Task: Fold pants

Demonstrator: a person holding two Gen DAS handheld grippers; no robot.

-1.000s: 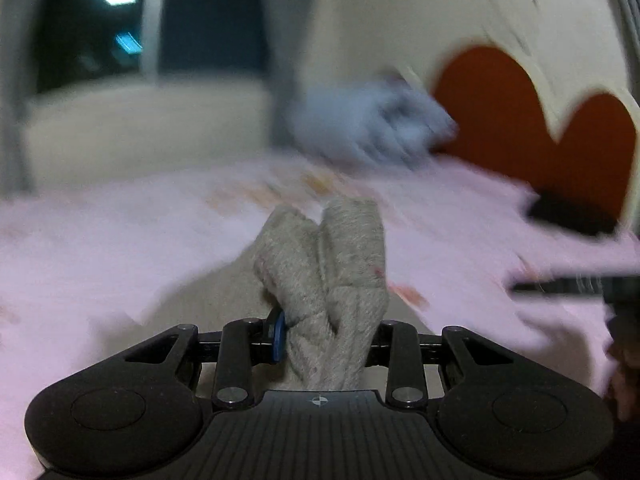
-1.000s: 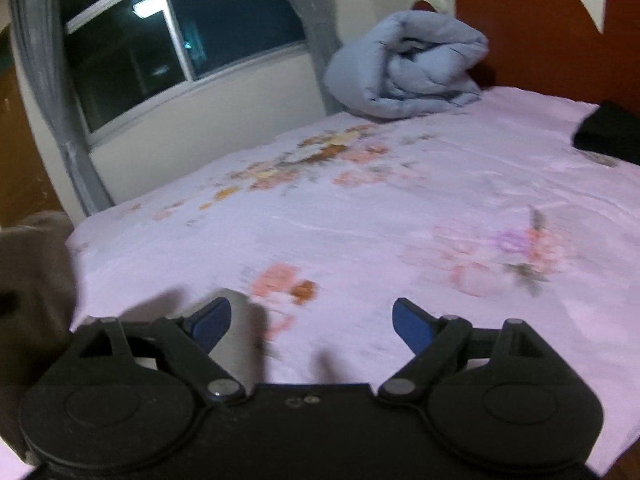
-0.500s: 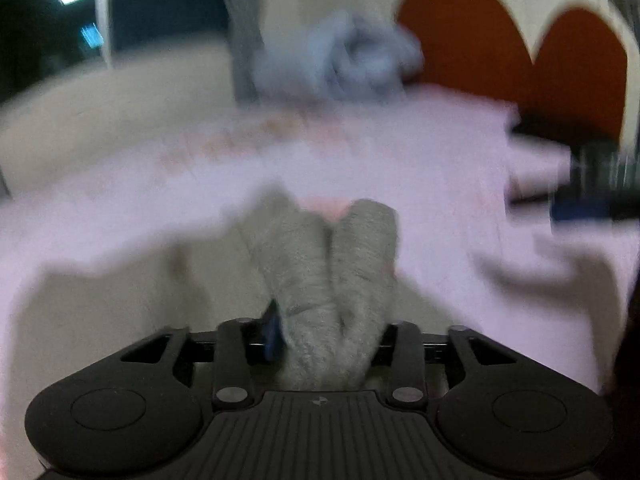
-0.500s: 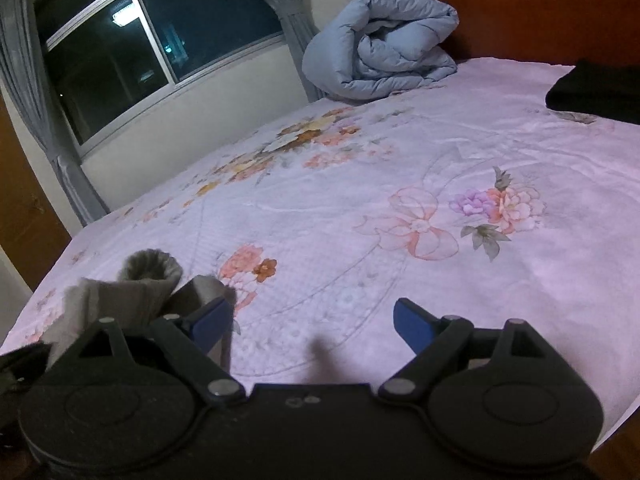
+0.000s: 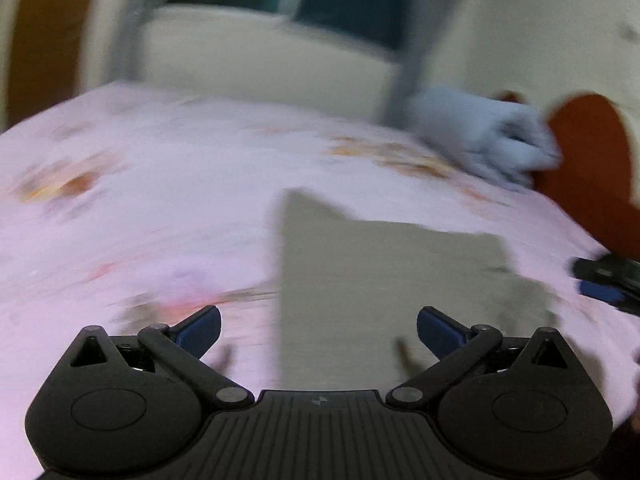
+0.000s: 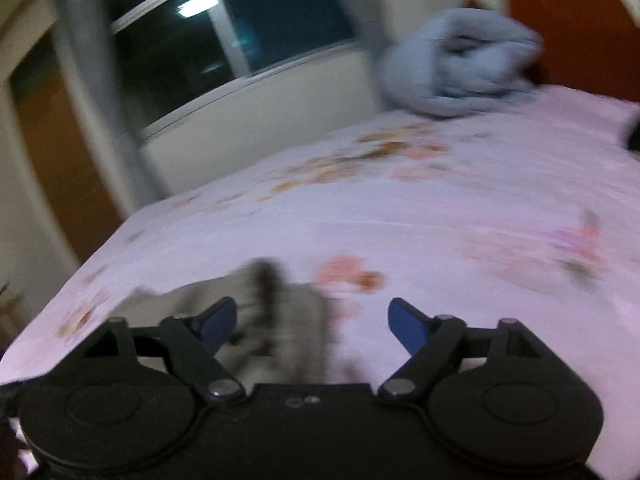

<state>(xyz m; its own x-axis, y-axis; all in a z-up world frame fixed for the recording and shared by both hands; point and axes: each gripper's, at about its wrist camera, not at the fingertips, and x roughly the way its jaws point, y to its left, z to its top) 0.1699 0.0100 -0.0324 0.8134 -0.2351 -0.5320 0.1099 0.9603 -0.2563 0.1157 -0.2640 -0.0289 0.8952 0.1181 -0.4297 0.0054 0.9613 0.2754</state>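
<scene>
- On the pink flowered bed point(image 5: 168, 184), the grey pants point(image 5: 384, 280) lie as a flat folded patch ahead of my left gripper point(image 5: 319, 326).
- My left gripper's jaws have just been opening and now stand spread wide, with nothing pinched between them.
- My right gripper point(image 6: 312, 322) hangs low over the near end of the pants point(image 6: 280, 308); its jaws have just been closing a little but are apart, the blurred cloth showing by the left finger, not pressed.
- A rolled blue quilt point(image 6: 460, 64) sits far back by the red headboard point(image 5: 588, 152).
</scene>
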